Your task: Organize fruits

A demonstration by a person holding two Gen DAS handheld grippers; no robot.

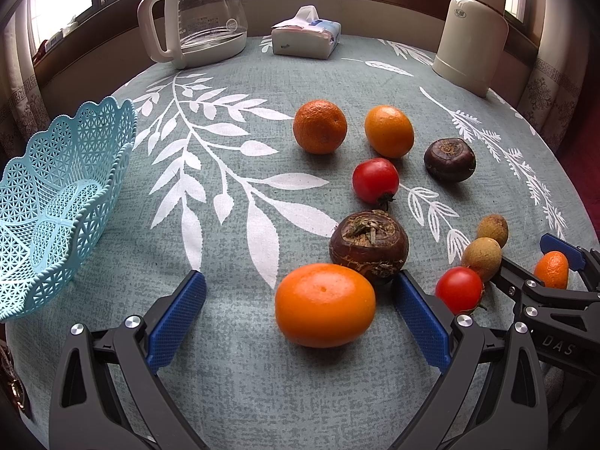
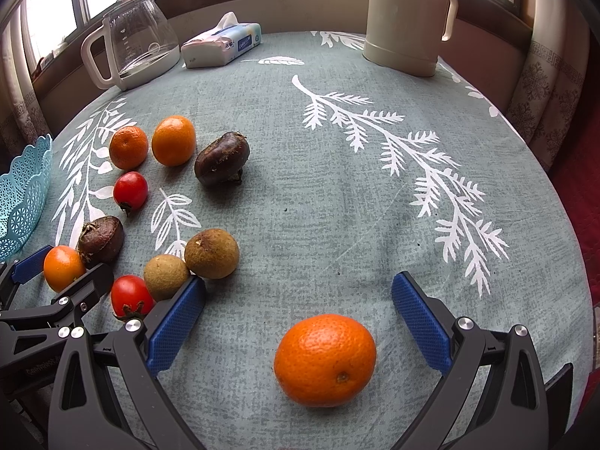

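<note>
Fruits: loose on the tablecloth [image 1: 232,382], none yet in the basket [image 1: 56,202], which stands at the left edge, well apart from them. Oranges, five: one between the spread jaws of the left gripper [image 1: 298,311], namely the near orange [image 1: 324,304]; one between the spread jaws of the right gripper [image 2: 298,311], namely the lone orange [image 2: 324,359]; two side by side at the far end of the cluster [image 1: 319,126], [image 1: 389,131]. Judged light, firm, with a slightly yielding rind and round enough to roll; take across the widest girth, pads on opposite sides. Tomatoes, two [image 1: 375,180], [image 1: 459,289]: smooth, thin-skinned, judged slippery and easily bruised; close gently on the middle, clear of the stem. Dark brown bulbs, two [image 1: 369,246], [image 1: 449,159]: kind uncertain, rough, judged hard and tolerant of a firm hold. Longans, two [image 1: 481,258], [image 1: 492,230]: touching each other, small, brittle-shelled, likely to skid. Both grippers: released, holding nothing, fruit untouched. Background: glass kettle [image 1: 202,15], tissue pack [image 1: 305,35], thermos [image 1: 472,33], one each.
</note>
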